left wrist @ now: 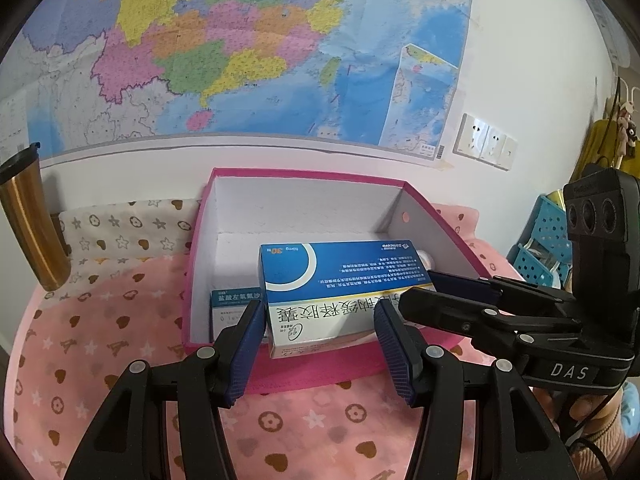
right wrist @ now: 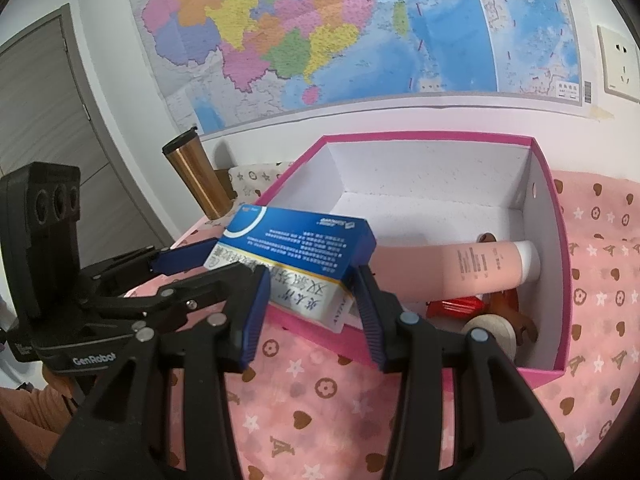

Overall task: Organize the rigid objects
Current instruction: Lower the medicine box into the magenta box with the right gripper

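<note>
A blue and white medicine box (left wrist: 340,292) (right wrist: 296,256) hangs tilted over the near edge of the pink box (left wrist: 304,372) (right wrist: 560,248). My right gripper (right wrist: 312,304) is shut on its lower end; it shows from the side in the left wrist view (left wrist: 452,296). My left gripper (left wrist: 320,344) is open, its pads either side of the medicine box without pressing it; it shows at the left in the right wrist view (right wrist: 176,268). Inside the pink box lie a smaller teal medicine box (left wrist: 234,304), a pink tube (right wrist: 456,268), a red item (right wrist: 456,306), a brown figure (right wrist: 512,312) and a round cream item (right wrist: 492,332).
A gold tumbler (left wrist: 28,216) (right wrist: 196,176) stands at the back left near the wall. A pink patterned cloth (left wrist: 100,336) (right wrist: 320,400) covers the table. Blue baskets (left wrist: 540,240) stand at the right. A map (left wrist: 240,48) and sockets (left wrist: 484,142) are on the wall.
</note>
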Demonstrator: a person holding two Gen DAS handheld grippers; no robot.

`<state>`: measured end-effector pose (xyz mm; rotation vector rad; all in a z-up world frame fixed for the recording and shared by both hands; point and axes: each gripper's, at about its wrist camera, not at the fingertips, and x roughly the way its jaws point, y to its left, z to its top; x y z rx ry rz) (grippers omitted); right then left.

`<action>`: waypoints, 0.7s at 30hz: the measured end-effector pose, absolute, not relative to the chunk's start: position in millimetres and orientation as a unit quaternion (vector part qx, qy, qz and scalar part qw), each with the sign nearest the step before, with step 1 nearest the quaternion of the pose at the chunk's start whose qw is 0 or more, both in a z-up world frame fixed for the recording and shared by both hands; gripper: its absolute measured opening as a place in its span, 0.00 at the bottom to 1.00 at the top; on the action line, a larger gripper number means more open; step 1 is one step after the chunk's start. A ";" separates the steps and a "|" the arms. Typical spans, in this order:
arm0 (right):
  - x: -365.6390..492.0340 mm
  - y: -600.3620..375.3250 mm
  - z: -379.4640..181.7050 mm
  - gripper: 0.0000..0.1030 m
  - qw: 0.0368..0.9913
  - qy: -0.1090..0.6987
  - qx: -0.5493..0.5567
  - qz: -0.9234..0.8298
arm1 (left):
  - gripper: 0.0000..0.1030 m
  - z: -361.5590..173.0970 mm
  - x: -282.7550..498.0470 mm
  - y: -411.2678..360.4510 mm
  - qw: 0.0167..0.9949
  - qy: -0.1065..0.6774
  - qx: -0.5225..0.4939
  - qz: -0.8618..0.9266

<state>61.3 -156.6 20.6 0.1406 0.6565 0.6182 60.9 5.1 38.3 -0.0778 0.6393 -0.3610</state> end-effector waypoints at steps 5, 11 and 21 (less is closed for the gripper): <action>64.8 -155.5 18.6 0.45 0.896 0.320 0.070 0.299 | 0.55 36.9 65.4 6.6 0.933 0.312 -0.039 -0.175; 70.1 -154.3 18.3 0.45 0.896 0.322 0.075 0.298 | 0.55 36.4 71.6 8.2 0.934 0.313 -0.036 -0.170; 83.3 -152.7 16.6 0.45 0.891 0.330 0.082 0.301 | 0.55 32.1 87.4 11.8 0.932 0.323 -0.040 -0.162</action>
